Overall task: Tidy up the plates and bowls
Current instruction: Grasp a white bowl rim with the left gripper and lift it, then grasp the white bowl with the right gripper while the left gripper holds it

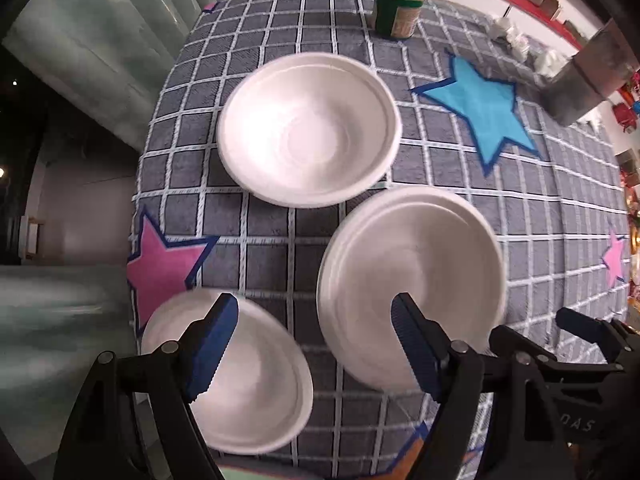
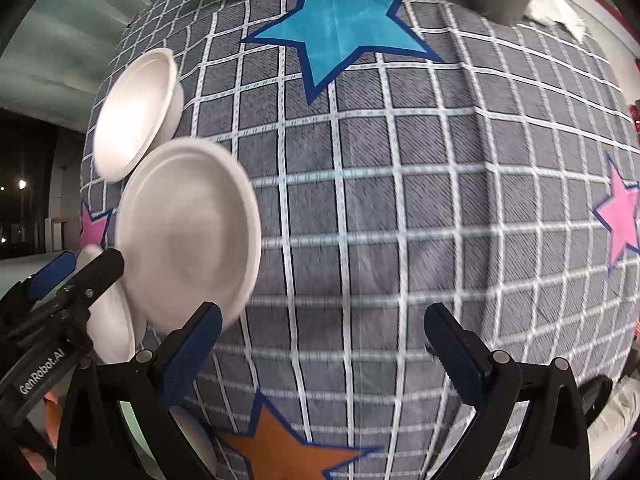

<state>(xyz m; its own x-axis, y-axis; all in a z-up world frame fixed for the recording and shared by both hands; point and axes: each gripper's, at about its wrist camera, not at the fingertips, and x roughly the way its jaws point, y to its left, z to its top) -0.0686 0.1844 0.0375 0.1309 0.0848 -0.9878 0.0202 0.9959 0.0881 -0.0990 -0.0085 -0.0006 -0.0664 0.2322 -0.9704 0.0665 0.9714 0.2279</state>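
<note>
Three white dishes are seen on the worktop (image 1: 460, 168), which is covered by a grey checked cloth with star patches. In the left wrist view a bowl (image 1: 310, 130) sits at about 12 o'clock of centre, a stack of plates (image 1: 412, 280) at 4 o'clock — at least two rims can be made out — and a second bowl (image 1: 240, 372) at 7 o'clock, close to the worktop edge beside a pink star (image 1: 164, 264). The three dishes lie near one another but apart.

The left tool (image 1: 314, 346) is pointed down over the cloth, its blue pads spread wide; nothing is gripped. One fingertip overlaps the near bowl in the picture, the other the plate stack (contact cannot be told).

The right tool (image 2: 324, 346) is also held wide open and empty — only bare cloth shows between its fingers. In its view the plate stack is at 9 o'clock, motion-blurred.

A blue star (image 1: 480, 108) lies at 2 o'clock, a green-labelled jar (image 1: 400, 0) at 12 o'clock on the far edge, a grey cylinder (image 1: 588, 76) at 2 o'clock.
</note>
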